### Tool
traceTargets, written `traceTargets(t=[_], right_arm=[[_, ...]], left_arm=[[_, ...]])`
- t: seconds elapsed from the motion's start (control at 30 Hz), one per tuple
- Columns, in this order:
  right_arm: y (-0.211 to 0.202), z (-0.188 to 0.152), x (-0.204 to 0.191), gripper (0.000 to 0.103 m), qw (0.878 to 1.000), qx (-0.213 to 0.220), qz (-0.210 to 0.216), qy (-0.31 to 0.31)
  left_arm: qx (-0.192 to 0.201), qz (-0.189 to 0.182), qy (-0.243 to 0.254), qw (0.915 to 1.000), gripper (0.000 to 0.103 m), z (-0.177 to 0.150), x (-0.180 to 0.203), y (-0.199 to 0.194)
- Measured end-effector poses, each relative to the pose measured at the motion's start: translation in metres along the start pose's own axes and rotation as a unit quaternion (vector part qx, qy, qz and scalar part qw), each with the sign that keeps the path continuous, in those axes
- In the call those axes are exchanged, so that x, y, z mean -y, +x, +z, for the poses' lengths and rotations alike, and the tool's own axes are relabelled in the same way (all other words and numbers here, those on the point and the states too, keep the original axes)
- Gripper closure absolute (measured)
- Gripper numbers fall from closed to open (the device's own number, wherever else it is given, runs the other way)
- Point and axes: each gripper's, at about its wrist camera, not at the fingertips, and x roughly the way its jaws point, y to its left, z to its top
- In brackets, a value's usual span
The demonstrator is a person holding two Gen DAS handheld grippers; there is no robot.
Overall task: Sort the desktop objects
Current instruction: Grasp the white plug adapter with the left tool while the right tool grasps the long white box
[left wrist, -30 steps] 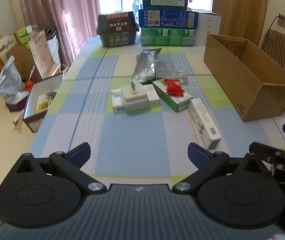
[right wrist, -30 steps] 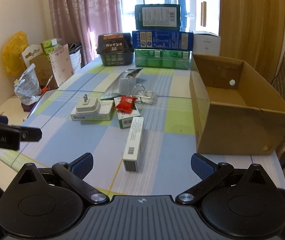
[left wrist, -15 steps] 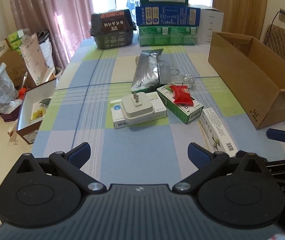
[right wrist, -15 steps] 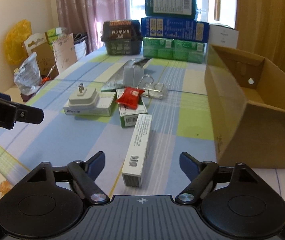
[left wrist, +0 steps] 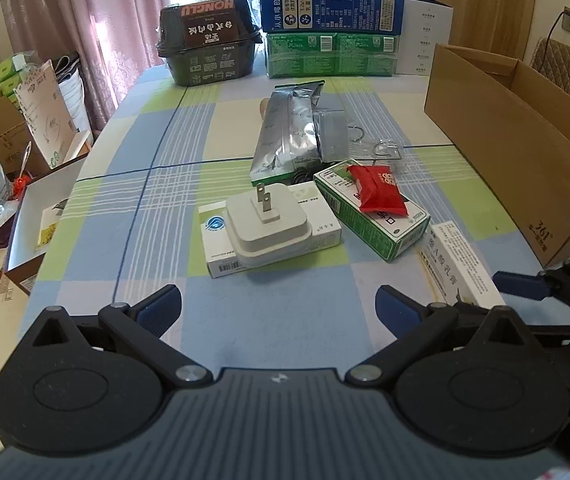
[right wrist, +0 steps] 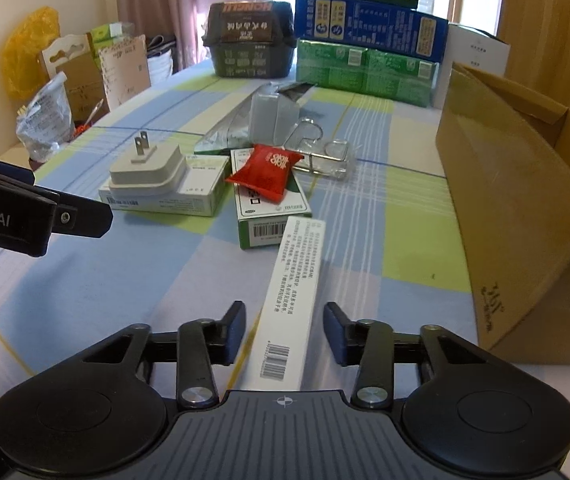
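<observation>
Long white box (right wrist: pixel 293 303): lies flat on the checked tablecloth (right wrist: pixel 133 280), low centre of the right wrist view, its barcode end toward the camera; its far end sits just beside the green box (right wrist: pixel 271 216).
Right gripper (right wrist: pixel 284 332): jaws partly open, one blue pad on each side of the white box's near end, a gap showing on both sides; not yet gripping.
Left gripper (left wrist: pixel 278 310): jaws spread wide, holding nothing, hovering over bare cloth at the bottom of the left wrist view, in front of the pile.
Pile: white plug adapter (left wrist: pixel 267 227) resting on a flat white box (left wrist: pixel 327 232); red sachet (left wrist: pixel 379 194) on top of the green box; silver foil bag (left wrist: pixel 289 128) behind them.
Cardboard carton (right wrist: pixel 517 200): open, right side of the frame, probably the sorting destination.
Step in hand: lining up the grasp on the long white box, judged as the first item to be sorted.
Next move: close the pads squarely on the box's narrow sides, lift it clear, then carry it right over the carton's rim.
Risk: gripped at one end, the long box may droop or twist.
</observation>
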Motion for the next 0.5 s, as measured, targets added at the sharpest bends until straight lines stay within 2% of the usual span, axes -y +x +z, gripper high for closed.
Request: traceTargets(t=[0.23, 0.3, 0.5], right_arm=[[0.014, 0.002, 0.005, 0.073, 1.0, -0.008, 0.002, 0.018], [0.015, 0.002, 0.006, 0.079, 1.0, -0.011, 0.001, 0.02], [0.008, 0.002, 0.01, 0.08, 1.0, -0.003, 0.006, 0.026]], left_arm=[[-0.004, -0.012, -0.013, 0.9998, 0.002, 0.0, 0.0, 0.016], [-0.006, -0.016, -0.014, 0.9998, 0.002, 0.0, 0.0, 0.018], [-0.013, -0.009, -0.015, 0.9998, 0.002, 0.0, 0.0, 0.025]])
